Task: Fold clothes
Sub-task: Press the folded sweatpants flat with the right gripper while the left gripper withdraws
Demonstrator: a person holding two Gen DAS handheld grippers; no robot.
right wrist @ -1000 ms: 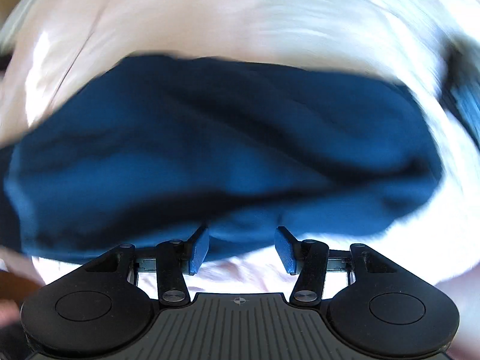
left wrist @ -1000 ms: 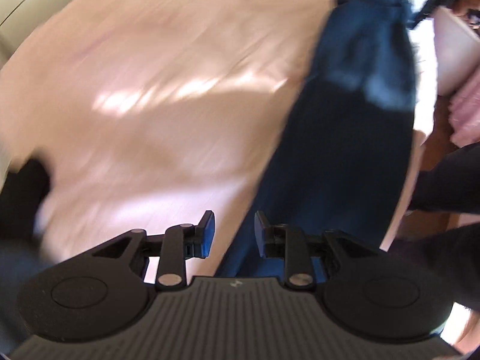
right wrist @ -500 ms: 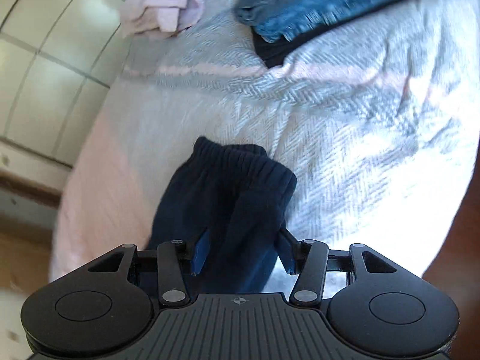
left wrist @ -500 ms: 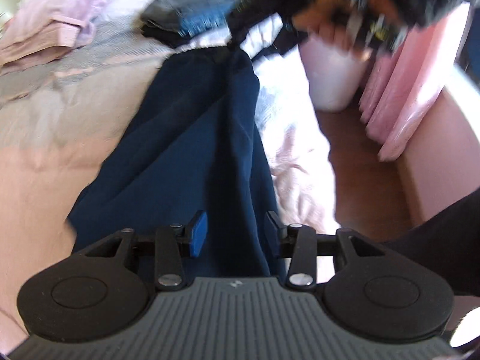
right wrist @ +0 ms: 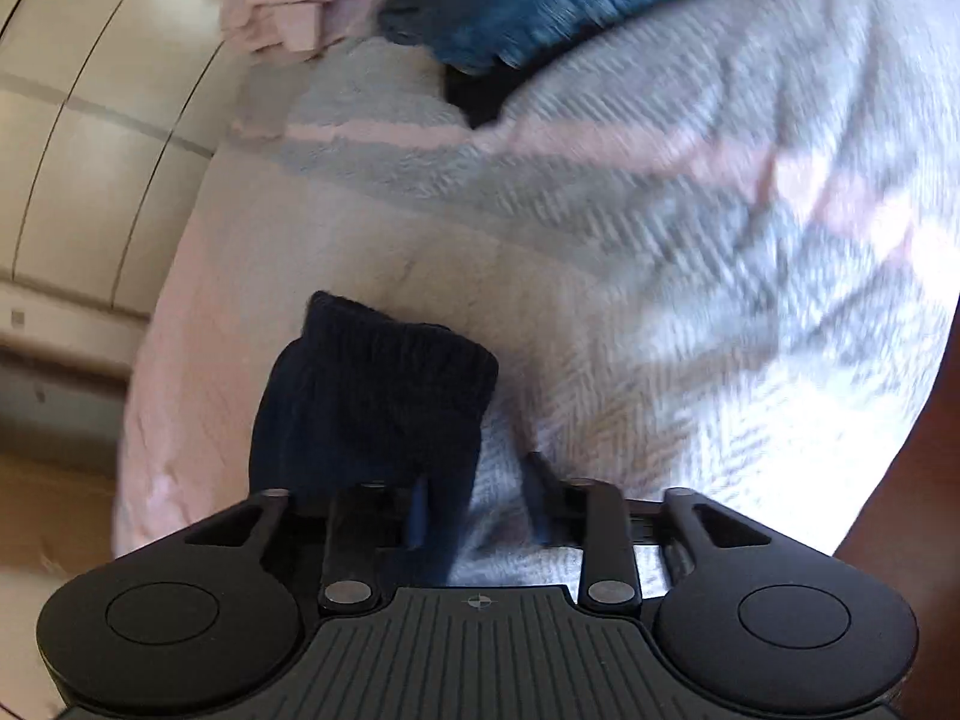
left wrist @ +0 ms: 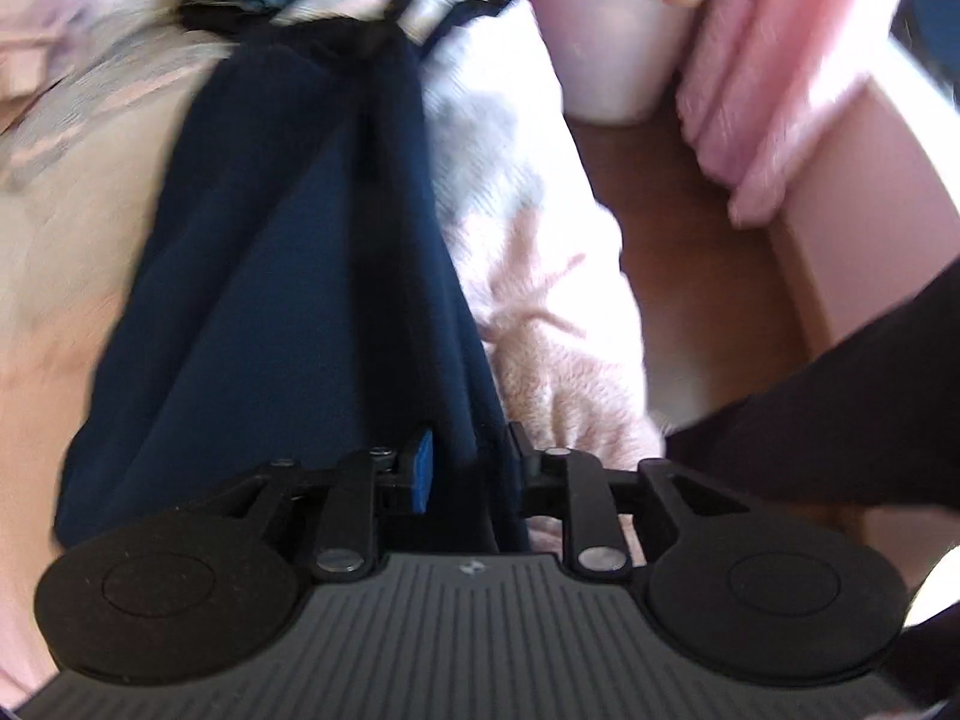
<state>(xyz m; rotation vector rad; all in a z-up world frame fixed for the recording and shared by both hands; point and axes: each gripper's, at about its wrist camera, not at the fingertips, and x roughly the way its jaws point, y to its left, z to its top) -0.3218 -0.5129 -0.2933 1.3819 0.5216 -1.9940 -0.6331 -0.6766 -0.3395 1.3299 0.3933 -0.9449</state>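
Navy garment (left wrist: 288, 276): matt knit cloth, ribbed cuff. Bedspread (right wrist: 690, 252): woven herringbone cloth. Left gripper (left wrist: 465, 471): matt black plastic.

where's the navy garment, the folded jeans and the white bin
navy garment (left wrist: 270, 276): left wrist view, middle of the stretched cloth
folded jeans (right wrist: 540, 6): right wrist view, blue top layer
white bin (left wrist: 612, 60): left wrist view, front wall

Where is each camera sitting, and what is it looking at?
Left wrist: sits on the left gripper, looking along the navy garment toward a white bin; a dark sleeve shows.
Right wrist: sits on the right gripper, looking over the bed blanket toward folded jeans.
Both see the navy garment between the fingers.
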